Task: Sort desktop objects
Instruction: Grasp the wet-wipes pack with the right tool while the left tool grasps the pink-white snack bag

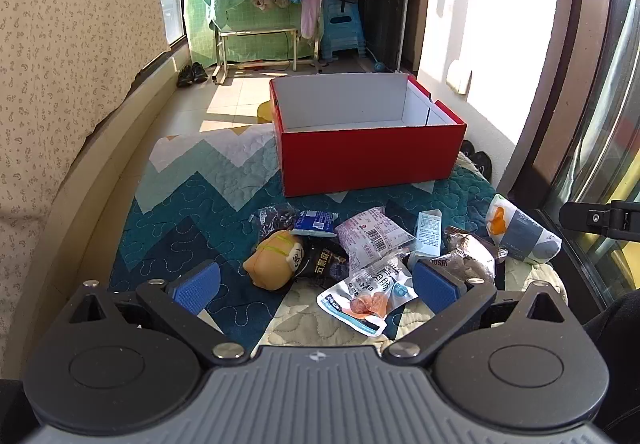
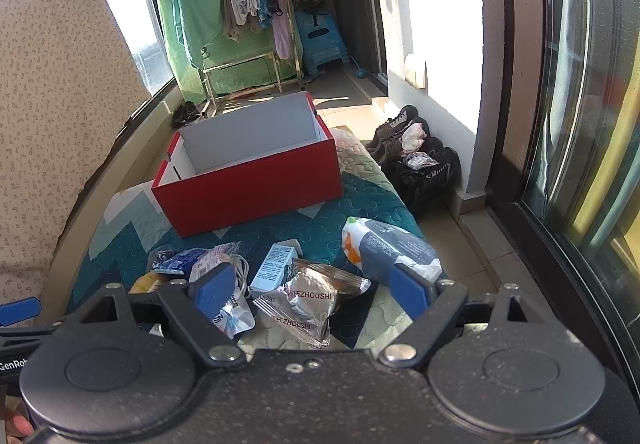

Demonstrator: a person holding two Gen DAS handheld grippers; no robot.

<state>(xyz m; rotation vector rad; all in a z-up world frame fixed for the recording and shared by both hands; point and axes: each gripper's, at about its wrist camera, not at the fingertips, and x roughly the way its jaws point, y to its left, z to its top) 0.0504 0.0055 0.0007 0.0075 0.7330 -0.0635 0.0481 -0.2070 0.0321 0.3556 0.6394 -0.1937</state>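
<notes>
Red box (image 1: 372, 156) sits mid-frame, open top up, long axis left-to-right — snack packets (image 1: 372, 240) strewn below it; left gripper (image 1: 316, 284) and right gripper (image 2: 314, 286) jaws wide apart, empty.

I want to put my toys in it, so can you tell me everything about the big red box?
The red box looks like cardboard, red outside and plain white inside. It has no lid on and stands upright with its open top facing up. Nothing shows inside it, though its floor is partly hidden. It sits on the far part of the quilt, beyond the heap of snack packets, with a gap between them. Neither gripper touches it.
</notes>
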